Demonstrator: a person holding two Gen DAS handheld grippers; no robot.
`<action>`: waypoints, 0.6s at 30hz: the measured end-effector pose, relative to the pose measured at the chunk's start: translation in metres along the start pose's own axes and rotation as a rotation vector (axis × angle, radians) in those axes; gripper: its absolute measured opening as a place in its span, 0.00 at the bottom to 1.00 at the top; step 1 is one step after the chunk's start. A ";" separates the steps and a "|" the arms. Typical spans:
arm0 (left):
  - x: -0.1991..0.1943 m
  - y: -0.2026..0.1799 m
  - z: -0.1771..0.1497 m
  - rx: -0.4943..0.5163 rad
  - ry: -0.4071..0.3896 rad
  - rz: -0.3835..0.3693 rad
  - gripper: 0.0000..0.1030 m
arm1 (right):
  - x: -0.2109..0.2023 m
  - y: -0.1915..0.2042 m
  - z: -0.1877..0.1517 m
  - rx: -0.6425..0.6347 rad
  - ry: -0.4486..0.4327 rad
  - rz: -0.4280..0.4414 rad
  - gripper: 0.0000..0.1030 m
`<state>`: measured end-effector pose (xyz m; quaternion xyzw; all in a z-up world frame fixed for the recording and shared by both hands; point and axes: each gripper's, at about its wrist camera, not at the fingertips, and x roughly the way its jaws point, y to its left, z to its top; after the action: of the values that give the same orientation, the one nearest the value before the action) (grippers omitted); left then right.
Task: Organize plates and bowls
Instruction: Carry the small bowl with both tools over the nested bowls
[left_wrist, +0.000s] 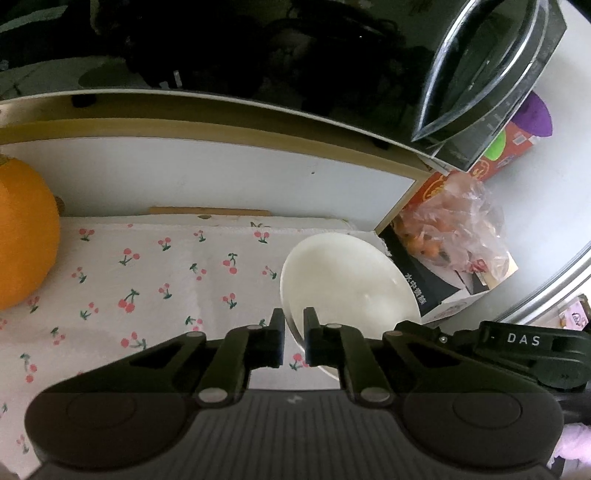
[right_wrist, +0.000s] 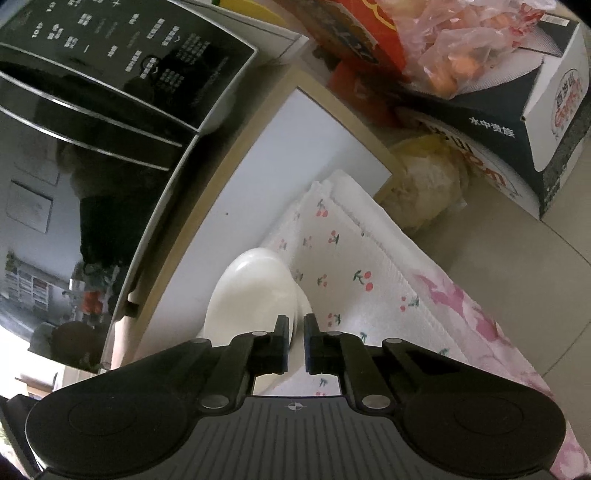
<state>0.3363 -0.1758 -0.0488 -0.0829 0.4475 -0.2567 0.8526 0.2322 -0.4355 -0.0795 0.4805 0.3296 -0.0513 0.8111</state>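
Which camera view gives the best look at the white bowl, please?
The left wrist view: the white bowl shows its open inside and most of its rim on the cherry-print cloth. The right wrist view shows it edge-on, partly behind the fingers.

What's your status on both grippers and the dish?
Left gripper shut on white bowl rim. Right gripper shut on white plate edge. Both over cherry-print cloth; orange pumpkin far left, clear.

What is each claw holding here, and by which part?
Both grip the one round white ceramic bowl by its rim: left claw at the near edge, right claw likewise.
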 end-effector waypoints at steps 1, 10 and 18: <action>-0.004 -0.001 -0.001 0.000 -0.002 0.003 0.09 | -0.002 0.002 -0.001 0.000 0.001 -0.003 0.08; -0.041 -0.002 -0.011 -0.035 -0.024 0.010 0.08 | -0.033 0.025 -0.017 -0.032 0.003 -0.003 0.08; -0.068 -0.012 -0.021 -0.011 -0.033 0.005 0.08 | -0.057 0.033 -0.031 -0.026 0.005 -0.016 0.08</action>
<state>0.2829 -0.1496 -0.0078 -0.0908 0.4349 -0.2505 0.8602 0.1859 -0.4067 -0.0316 0.4676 0.3360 -0.0521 0.8159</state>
